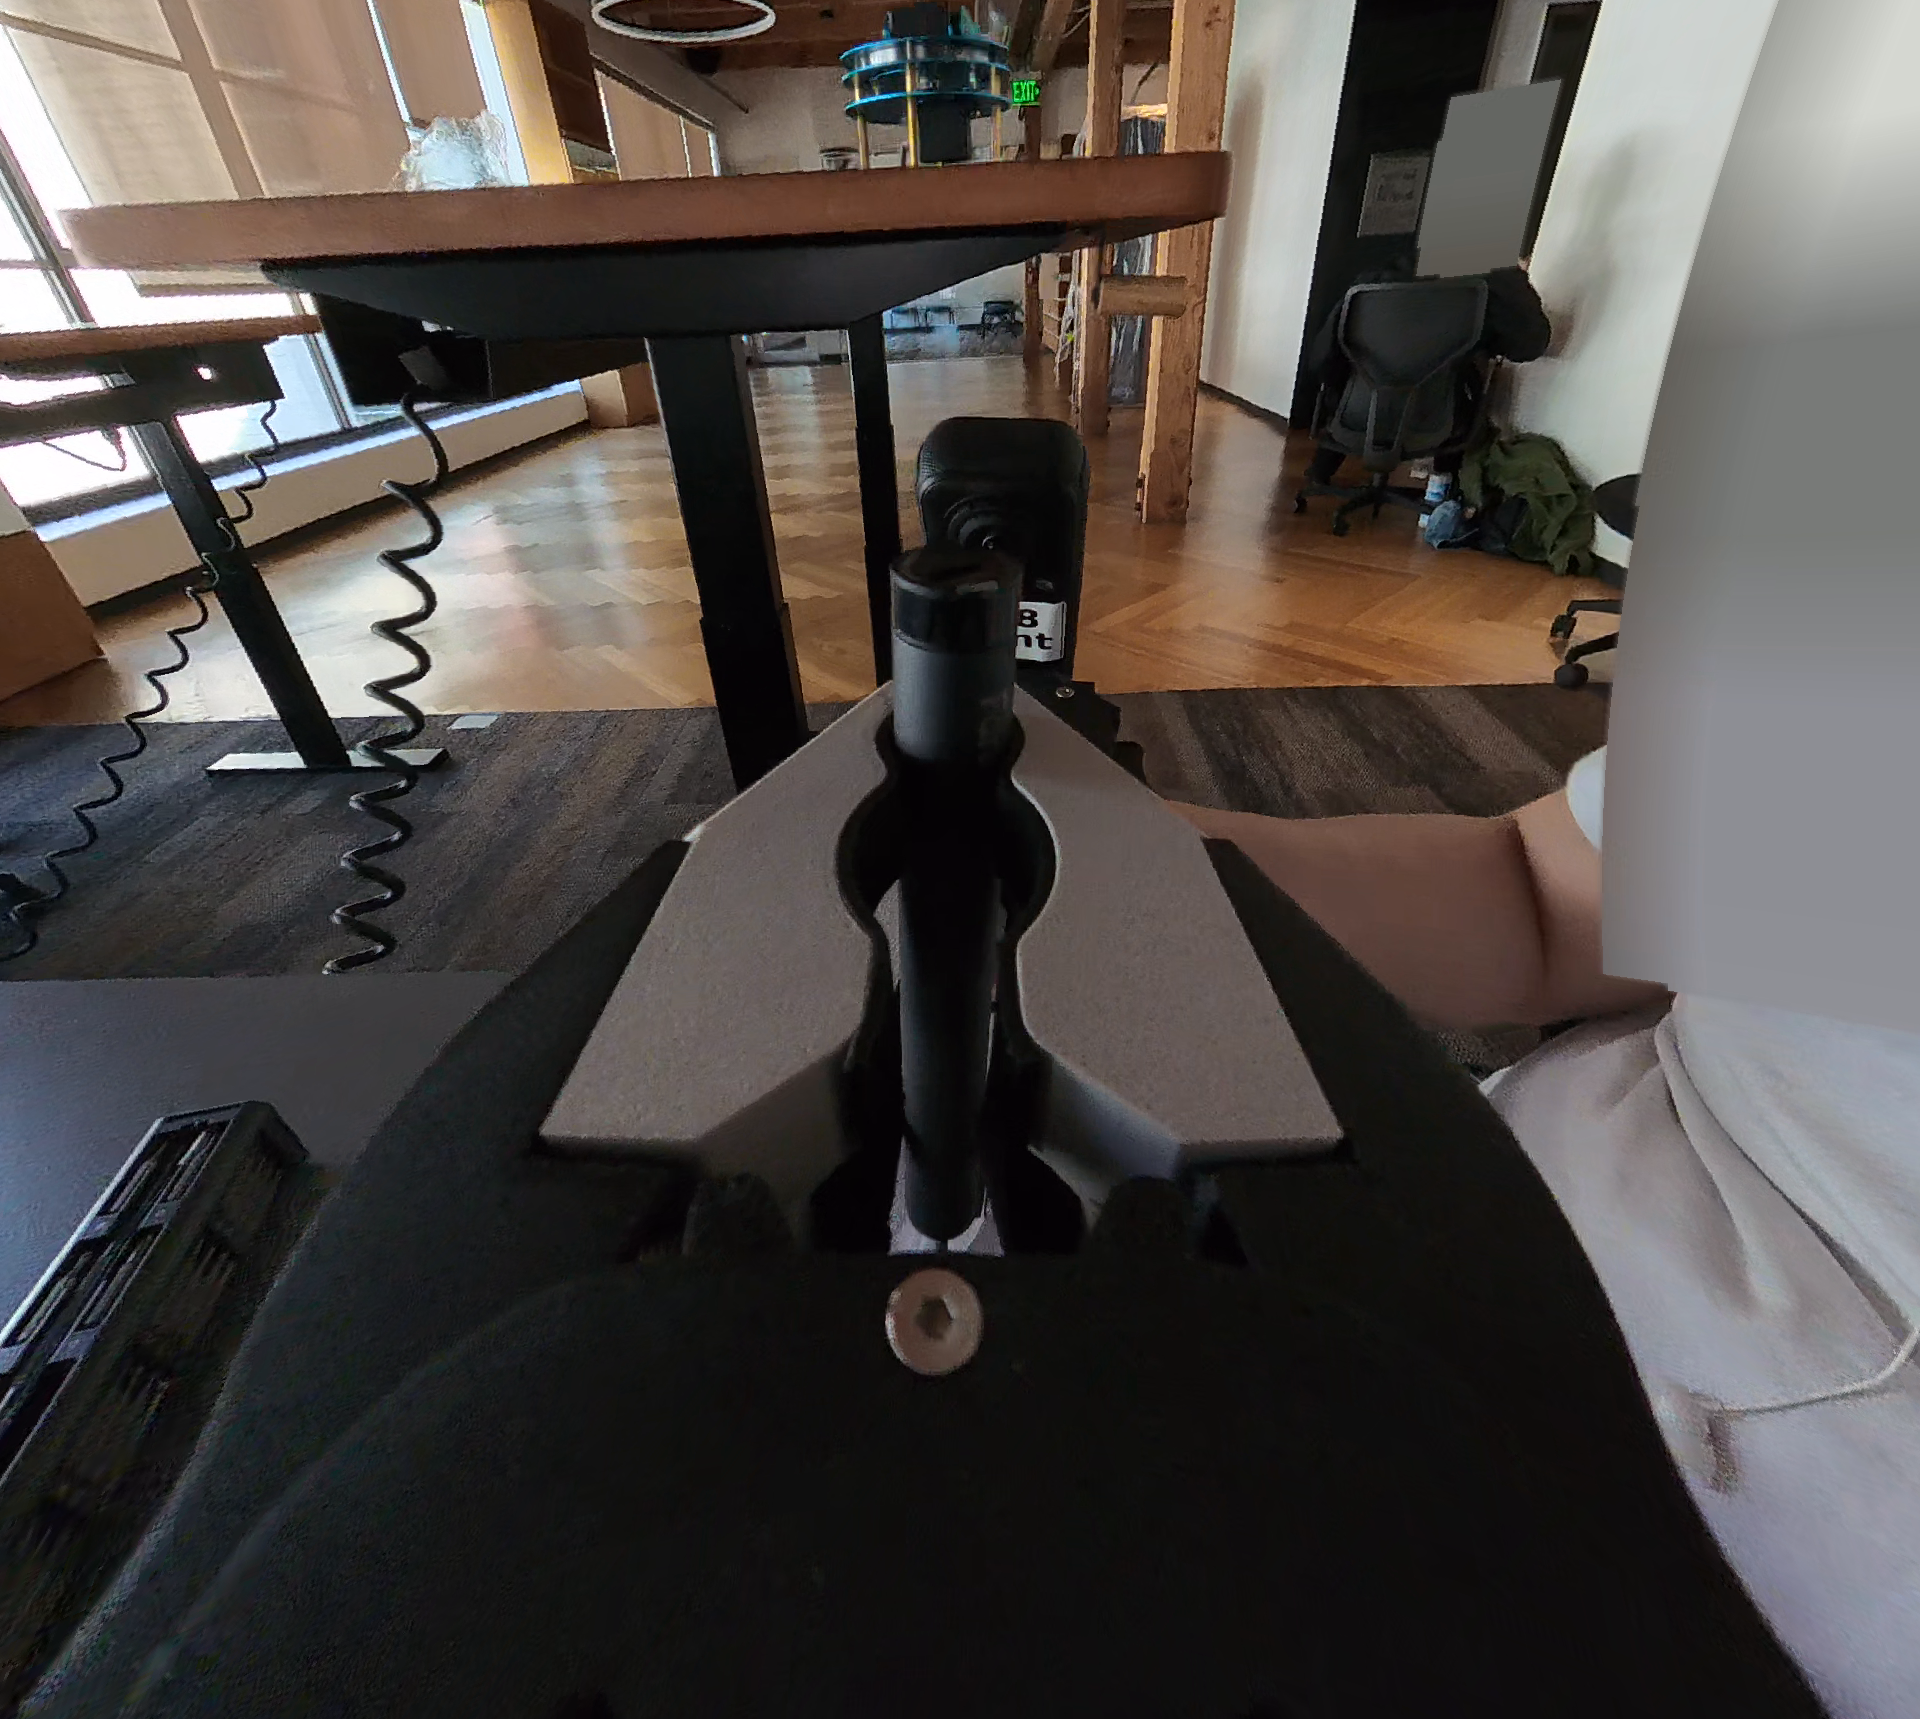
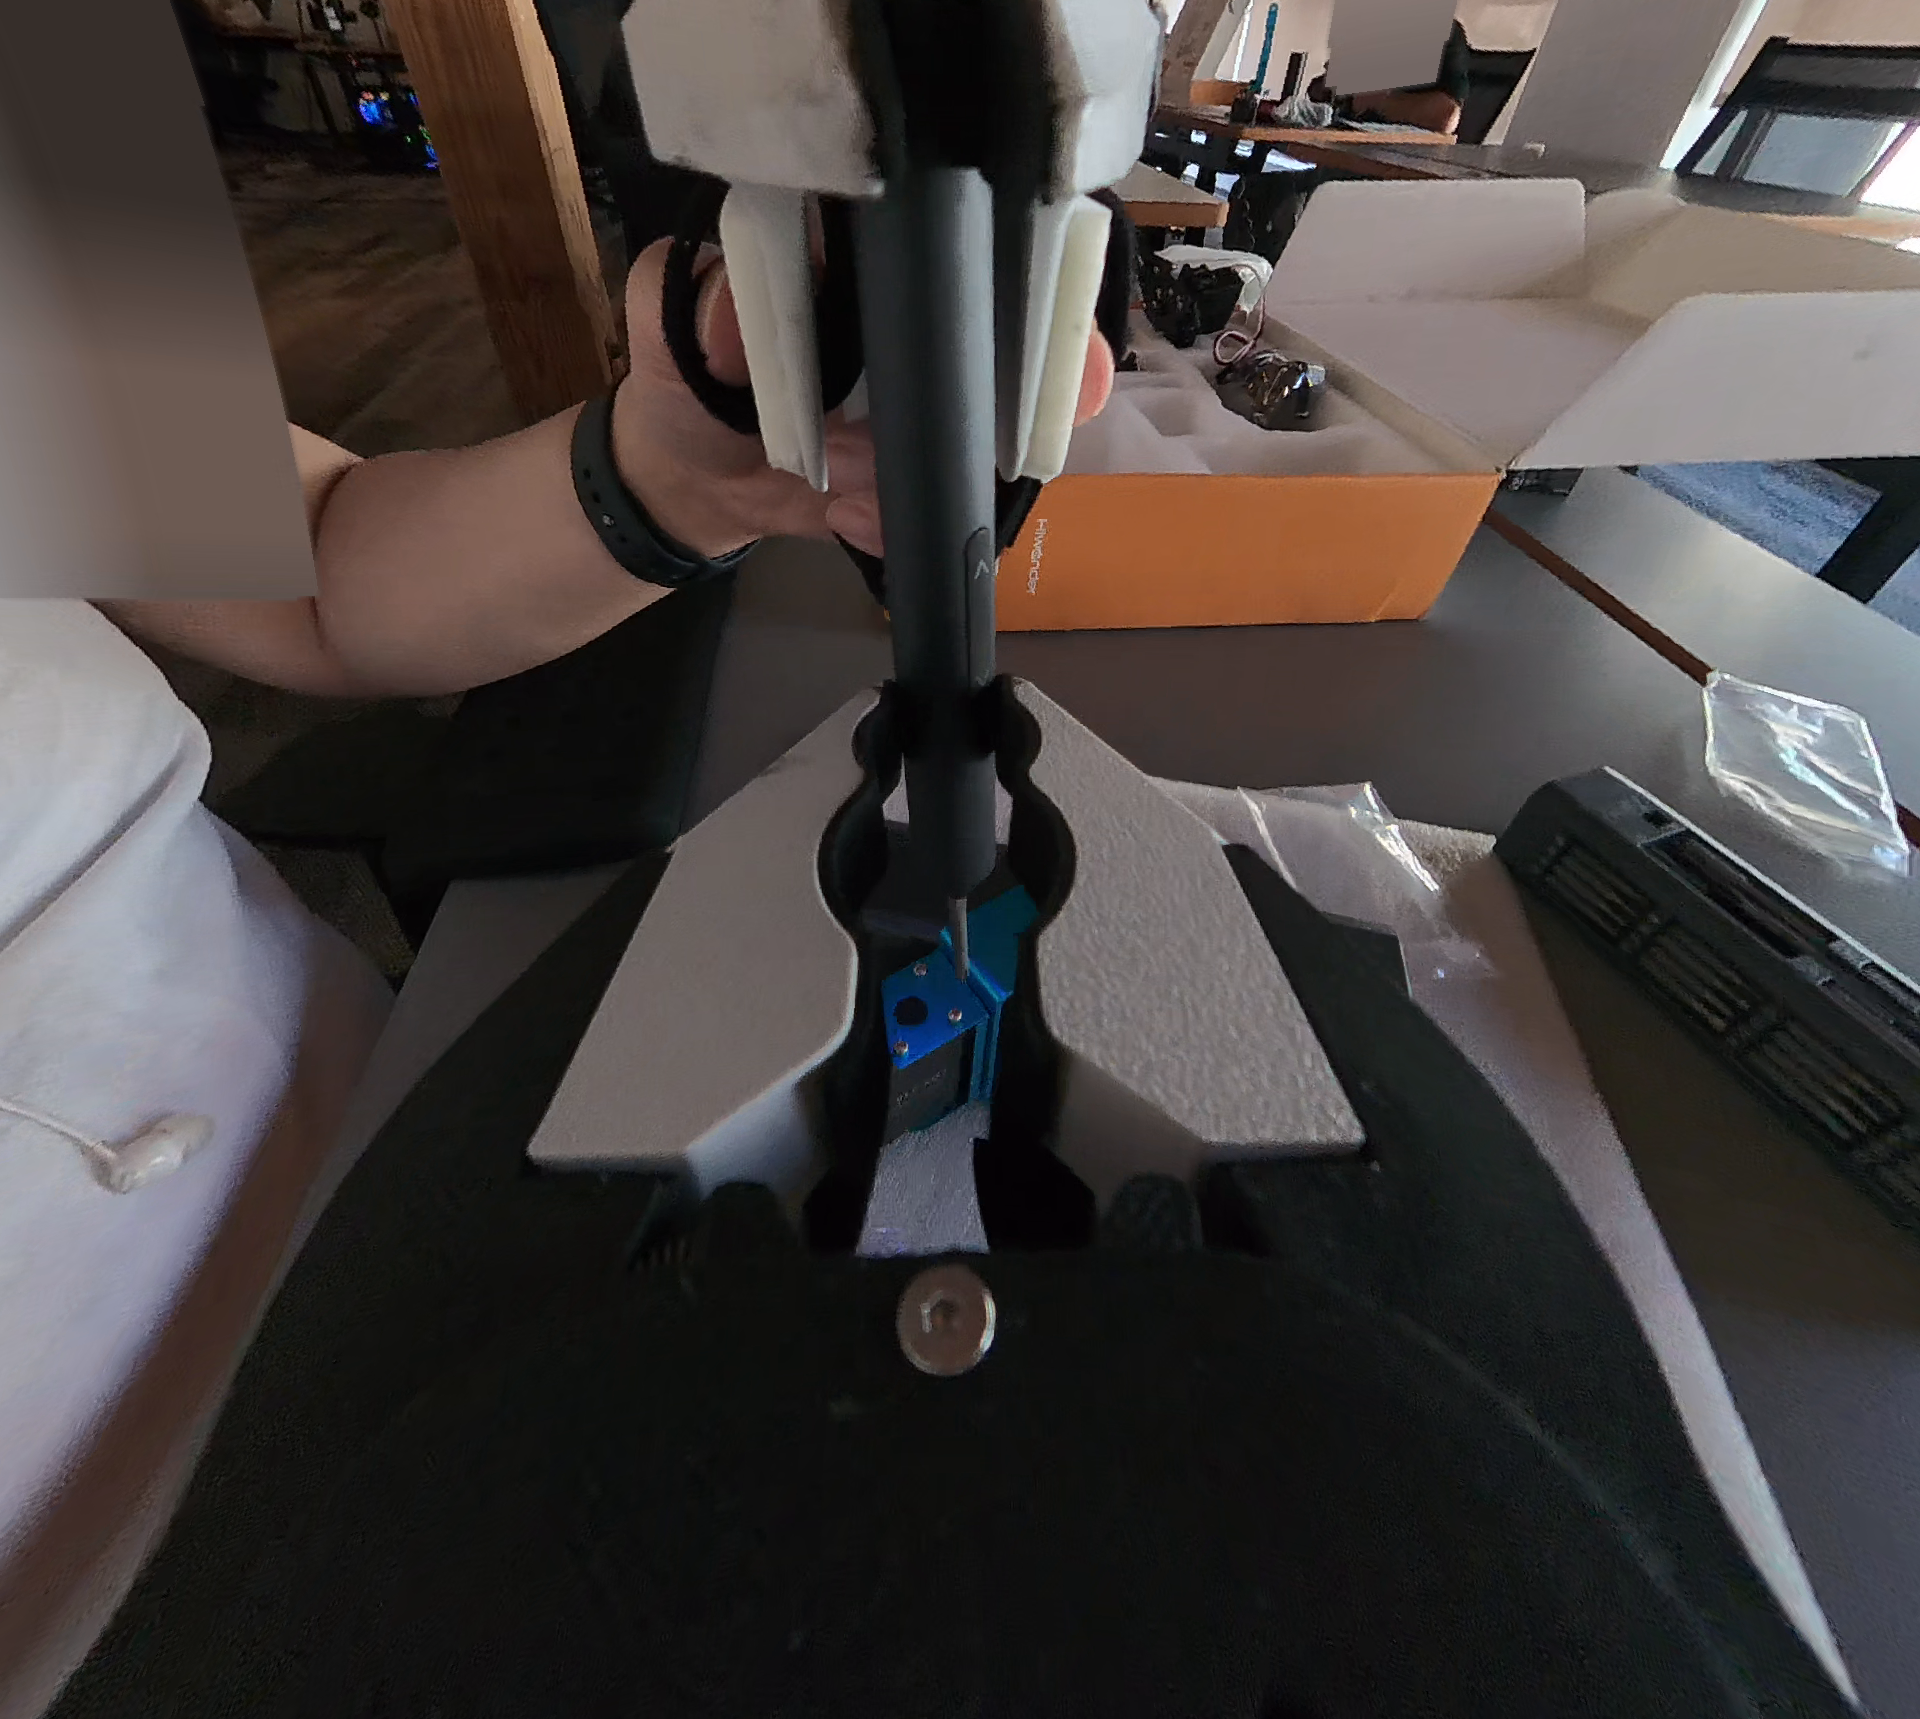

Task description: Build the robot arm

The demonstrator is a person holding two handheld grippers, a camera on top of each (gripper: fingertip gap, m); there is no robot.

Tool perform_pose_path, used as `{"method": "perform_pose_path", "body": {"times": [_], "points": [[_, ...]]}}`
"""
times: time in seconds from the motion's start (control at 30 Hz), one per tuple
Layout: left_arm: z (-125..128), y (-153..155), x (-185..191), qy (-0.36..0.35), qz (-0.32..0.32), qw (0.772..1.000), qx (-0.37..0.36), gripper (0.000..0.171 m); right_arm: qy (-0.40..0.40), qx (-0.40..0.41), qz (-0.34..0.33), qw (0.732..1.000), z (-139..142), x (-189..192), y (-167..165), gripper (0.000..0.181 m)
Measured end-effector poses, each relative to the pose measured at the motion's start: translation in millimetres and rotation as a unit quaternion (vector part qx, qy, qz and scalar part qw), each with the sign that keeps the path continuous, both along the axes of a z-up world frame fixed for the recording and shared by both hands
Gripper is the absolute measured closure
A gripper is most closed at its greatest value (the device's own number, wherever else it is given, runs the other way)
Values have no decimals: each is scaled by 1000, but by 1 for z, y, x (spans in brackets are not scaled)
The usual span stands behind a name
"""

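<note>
My left gripper (image 1: 945, 734) is shut on a dark grey pen-shaped screwdriver (image 1: 951, 838) that runs along its fingers. In the right wrist view the left gripper (image 2: 914, 80) shows from the front, held by a hand, with the screwdriver (image 2: 930, 443) pointing down toward me. The bit tip touches the top face of a small blue metal block (image 2: 935, 1015). The block sits between the inner pads of my right gripper (image 2: 940, 724), which is shut on it. The right fingertips flank the screwdriver barrel. In the left wrist view, part of the right gripper (image 1: 1003, 516) shows beyond the screwdriver.
The dark grey table (image 2: 1351, 682) holds a white foam sheet (image 2: 1299, 890), a black bit case (image 2: 1714, 942), clear plastic bags (image 2: 1797, 755) and an open orange box (image 2: 1247, 547) with parts. A person's arm (image 2: 468, 547) is at left. A wooden desk (image 1: 644, 215) stands beyond. The left gripper's tips are roughly 10 cm from the right gripper's.
</note>
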State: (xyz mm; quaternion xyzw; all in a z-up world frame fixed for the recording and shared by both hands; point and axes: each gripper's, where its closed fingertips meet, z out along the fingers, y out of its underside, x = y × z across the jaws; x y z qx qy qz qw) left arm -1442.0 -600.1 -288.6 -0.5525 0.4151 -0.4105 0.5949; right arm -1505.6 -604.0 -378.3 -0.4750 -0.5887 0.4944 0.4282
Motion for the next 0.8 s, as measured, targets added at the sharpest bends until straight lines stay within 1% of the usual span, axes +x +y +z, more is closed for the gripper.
{"method": "perform_pose_path", "body": {"times": [0.27, 0.8], "points": [[-11, 5, 3, 10, -1, 1000, -14, 162, -7, -15, 1, 1000, -10, 2, 2, 164], [-17, 4, 7, 21, -7, 1000, -14, 162, -10, -20, 10, 1000, -13, 4, 1, 164]]}}
